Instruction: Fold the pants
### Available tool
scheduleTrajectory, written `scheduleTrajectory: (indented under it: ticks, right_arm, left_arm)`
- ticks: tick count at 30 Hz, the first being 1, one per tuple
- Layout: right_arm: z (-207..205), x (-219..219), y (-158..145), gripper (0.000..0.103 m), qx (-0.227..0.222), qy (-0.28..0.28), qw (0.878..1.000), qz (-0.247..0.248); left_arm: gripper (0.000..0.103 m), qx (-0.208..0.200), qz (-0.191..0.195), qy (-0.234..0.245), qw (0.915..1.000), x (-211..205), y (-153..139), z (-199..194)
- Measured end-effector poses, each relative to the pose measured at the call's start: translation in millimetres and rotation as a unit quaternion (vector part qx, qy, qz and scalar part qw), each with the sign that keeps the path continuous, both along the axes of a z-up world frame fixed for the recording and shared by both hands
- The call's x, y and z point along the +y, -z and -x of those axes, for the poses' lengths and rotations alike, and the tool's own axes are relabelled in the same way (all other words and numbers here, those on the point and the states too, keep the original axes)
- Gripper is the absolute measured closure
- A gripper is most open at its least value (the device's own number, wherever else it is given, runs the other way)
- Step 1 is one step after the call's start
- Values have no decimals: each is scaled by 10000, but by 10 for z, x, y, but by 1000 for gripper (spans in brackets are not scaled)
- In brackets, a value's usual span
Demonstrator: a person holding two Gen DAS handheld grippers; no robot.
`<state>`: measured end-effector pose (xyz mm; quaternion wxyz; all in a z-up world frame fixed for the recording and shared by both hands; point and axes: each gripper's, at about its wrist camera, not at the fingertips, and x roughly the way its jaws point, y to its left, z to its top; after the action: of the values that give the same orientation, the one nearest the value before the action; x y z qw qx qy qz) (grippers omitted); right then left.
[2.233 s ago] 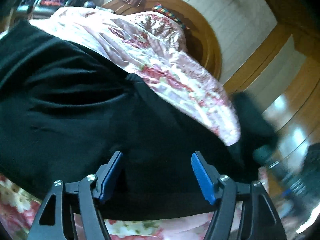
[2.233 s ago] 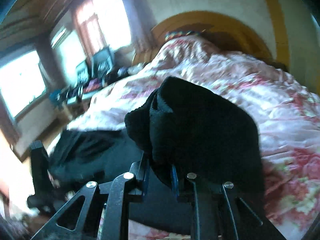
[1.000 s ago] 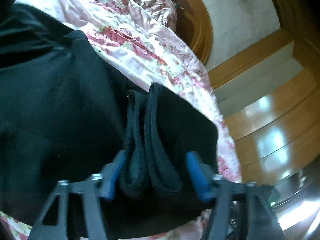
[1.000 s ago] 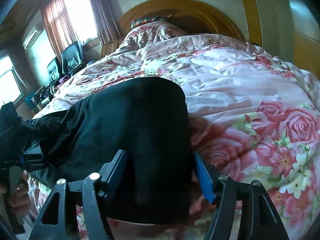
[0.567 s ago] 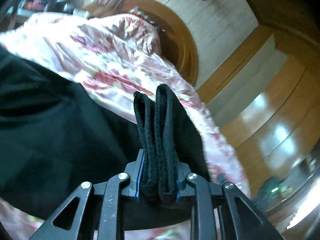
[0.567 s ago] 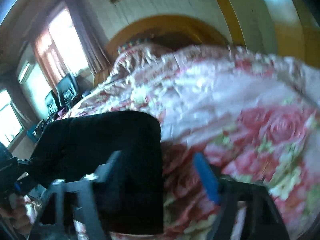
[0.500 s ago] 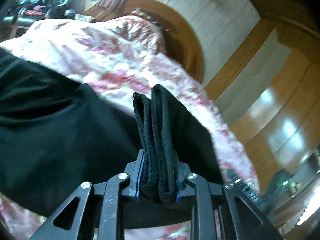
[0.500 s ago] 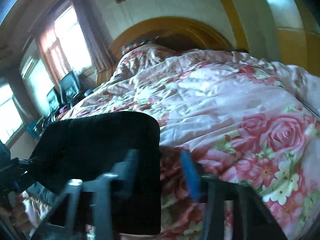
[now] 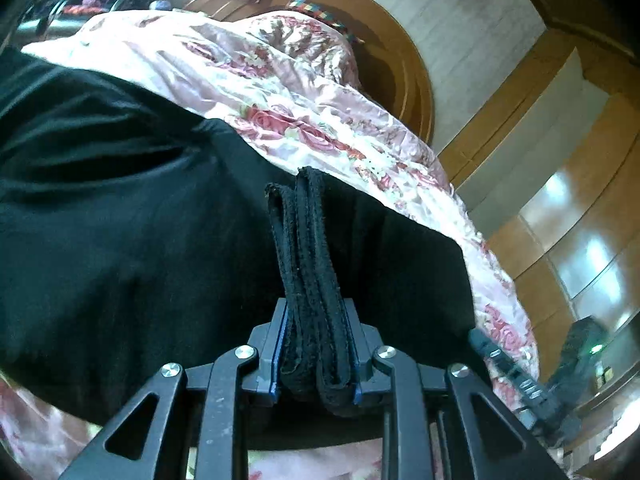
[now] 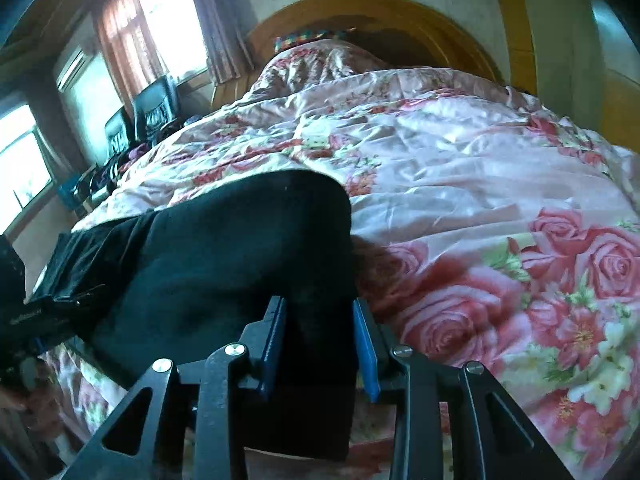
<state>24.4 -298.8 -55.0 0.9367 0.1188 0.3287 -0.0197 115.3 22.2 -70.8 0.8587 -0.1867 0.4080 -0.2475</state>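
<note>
Black pants lie on a pink floral bedspread. My left gripper is shut on a bunched stack of the pants' hemmed edges, which stand upright between the blue pads. In the right wrist view the folded pants lie flat on the bedspread. My right gripper has its jaws narrowed around the folded right edge of the pants, with the pads close against the cloth. The right gripper also shows at the lower right of the left wrist view.
A curved wooden headboard and a pillow stand at the far end of the bed. Wooden wardrobe panels rise on the right. Black chairs and windows are at the left.
My left gripper closed on the pants' stacked edges and still holds them. My right gripper let go of the cloth, opened wide, then narrowed around the folded edge.
</note>
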Motion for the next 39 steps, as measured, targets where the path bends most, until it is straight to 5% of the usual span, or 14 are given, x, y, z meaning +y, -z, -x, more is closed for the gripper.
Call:
scheduleTrajectory:
  ticks: [6, 9, 12, 20, 22, 24, 30, 34, 39]
  right_arm:
    - [-224, 239, -324, 70, -308, -614, 9969, 397]
    - [-543, 254, -199, 70, 183, -606, 9971, 424]
    - [-757, 196, 33, 82, 665, -371, 9960, 472]
    - [-599, 132, 112, 82, 355, -367, 9981, 337]
    - [-458, 112, 24, 76, 94, -267, 9994, 218]
    - [-245, 167, -49, 49, -237, -100, 9990, 366]
    - [-53, 677, -123, 51, -649, -928, 9906, 773]
    - [-120, 920, 29, 50, -337, -1435, 9849, 905]
    - [-123, 947, 119, 49, -331, -1514, 9822, 1057]
  left_arm:
    - [78, 96, 129, -61, 9999, 25, 79, -93]
    - [78, 23, -8, -9, 10000, 9, 42, -130]
    - [75, 95, 25, 46, 9999, 27, 81, -148]
    - [69, 160, 1, 198, 9997, 92, 66, -138]
    - [67, 187, 55, 24, 9998, 211, 6, -93]
    - [66, 165, 42, -171, 9997, 359, -47, -35]
    - [66, -18, -129, -1039, 9945, 884, -198, 144]
    - [63, -231, -93, -1971, 9801, 1324, -316, 213]
    - [63, -333, -293, -3315, 9424, 1881, -367, 333]
